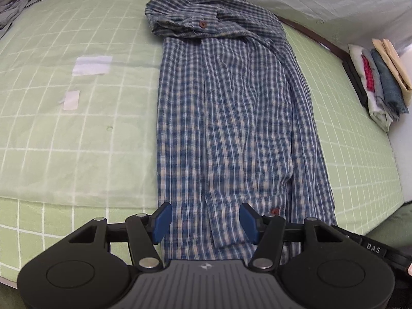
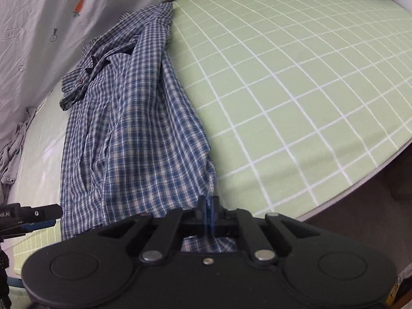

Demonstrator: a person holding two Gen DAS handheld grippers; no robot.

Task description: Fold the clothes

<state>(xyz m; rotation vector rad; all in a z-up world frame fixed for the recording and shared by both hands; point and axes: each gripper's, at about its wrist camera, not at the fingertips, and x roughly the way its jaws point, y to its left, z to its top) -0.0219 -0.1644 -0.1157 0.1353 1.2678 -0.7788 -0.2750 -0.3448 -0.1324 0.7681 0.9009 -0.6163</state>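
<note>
A blue and white checked shirt (image 1: 226,118) lies lengthwise on the green grid bedsheet (image 1: 77,128), its sides folded in to a long strip and its collar at the far end. My left gripper (image 1: 204,221) is open just above the near hem, one blue pad on each side of the strip's left half. In the right wrist view the same shirt (image 2: 134,134) runs away to the upper left. My right gripper (image 2: 208,203) is shut on the shirt's near right hem corner, and checked cloth shows under its fingers. The left gripper (image 2: 31,216) shows at the left edge there.
A stack of folded clothes (image 1: 381,82) sits at the bed's far right edge. A crumpled grey garment (image 1: 15,7) lies at the far left. Two white patches (image 1: 92,64) mark the sheet left of the shirt. A white cloth wall (image 2: 38,25) runs behind the bed.
</note>
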